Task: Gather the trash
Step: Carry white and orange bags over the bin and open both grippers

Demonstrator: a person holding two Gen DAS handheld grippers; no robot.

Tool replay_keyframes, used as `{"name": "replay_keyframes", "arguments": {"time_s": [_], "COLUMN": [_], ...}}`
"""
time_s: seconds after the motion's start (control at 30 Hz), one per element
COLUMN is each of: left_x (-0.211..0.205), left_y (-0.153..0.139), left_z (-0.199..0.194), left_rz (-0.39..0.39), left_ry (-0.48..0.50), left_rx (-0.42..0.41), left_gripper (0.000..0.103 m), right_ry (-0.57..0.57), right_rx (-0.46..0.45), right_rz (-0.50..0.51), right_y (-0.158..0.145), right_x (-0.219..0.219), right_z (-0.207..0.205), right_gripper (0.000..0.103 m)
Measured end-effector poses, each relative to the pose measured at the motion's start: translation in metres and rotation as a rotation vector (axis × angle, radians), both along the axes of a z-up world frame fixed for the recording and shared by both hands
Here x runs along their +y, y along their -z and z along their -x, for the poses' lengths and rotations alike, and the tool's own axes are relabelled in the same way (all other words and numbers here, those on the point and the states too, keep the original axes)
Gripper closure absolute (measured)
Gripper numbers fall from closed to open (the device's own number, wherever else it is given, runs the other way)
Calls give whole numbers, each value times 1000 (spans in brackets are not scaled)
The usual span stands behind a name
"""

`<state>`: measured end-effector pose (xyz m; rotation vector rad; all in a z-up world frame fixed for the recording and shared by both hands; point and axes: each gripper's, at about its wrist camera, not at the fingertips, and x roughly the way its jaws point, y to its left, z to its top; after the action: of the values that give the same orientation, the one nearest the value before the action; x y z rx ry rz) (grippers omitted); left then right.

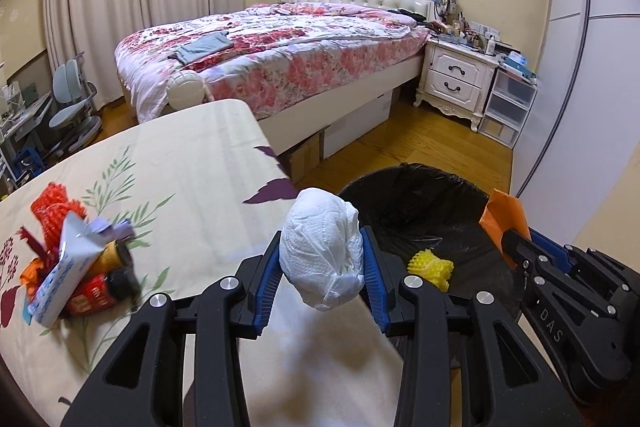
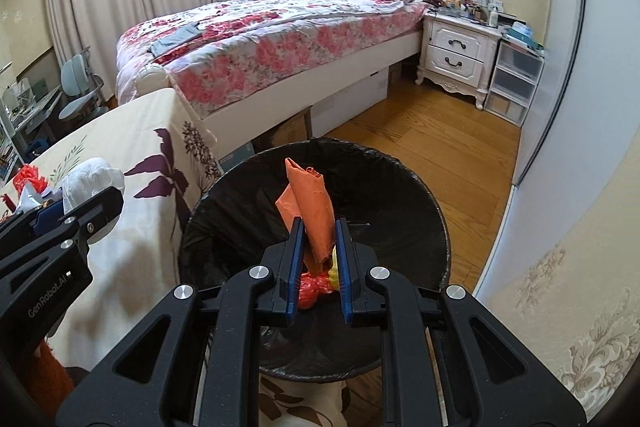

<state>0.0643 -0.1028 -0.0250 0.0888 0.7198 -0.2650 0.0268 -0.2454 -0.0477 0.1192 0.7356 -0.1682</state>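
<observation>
Trash remains: you carry a white wad (image 1: 322, 259) in the left gripper (image 1: 323, 279) and orange paper (image 2: 312, 211) in the right gripper (image 2: 318, 267), both clamped, while the bin (image 2: 432, 227) holds a yellow net (image 1: 431, 269) and a pile (image 1: 76, 267) waits on the table (image 1: 192, 171).

Crumpled white paper wad (image 1: 322, 257): rounded and dimpled, clamped between two blue pads above the table edge. Orange wrapper (image 2: 312, 211): folded, upright, pinched between blue pads over the bin. Trash bin (image 2: 400, 187): round, lined with black plastic, standing on the wooden floor beside the table; contains yellow foam netting (image 1: 431, 269) and a red item (image 2: 312, 291). Remaining trash pile (image 1: 76, 263): red netting, white carton and tubes on the tablecloth.
</observation>
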Motion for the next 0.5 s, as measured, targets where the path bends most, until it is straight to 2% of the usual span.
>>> {"name": "replay_keyframes", "arguments": {"time_s": [0.5], "left_x": [-28], "left_y": [15], "left_z": [-23], "left_rz": [-53], "left_ry": [38], "left_rx": [25], "left_gripper": [64], "right_ry": [42], "right_rx": [21], "right_rz": [-11], "right_y": [11], "right_x": [-21], "right_z": [-15], "right_gripper": [87]}}
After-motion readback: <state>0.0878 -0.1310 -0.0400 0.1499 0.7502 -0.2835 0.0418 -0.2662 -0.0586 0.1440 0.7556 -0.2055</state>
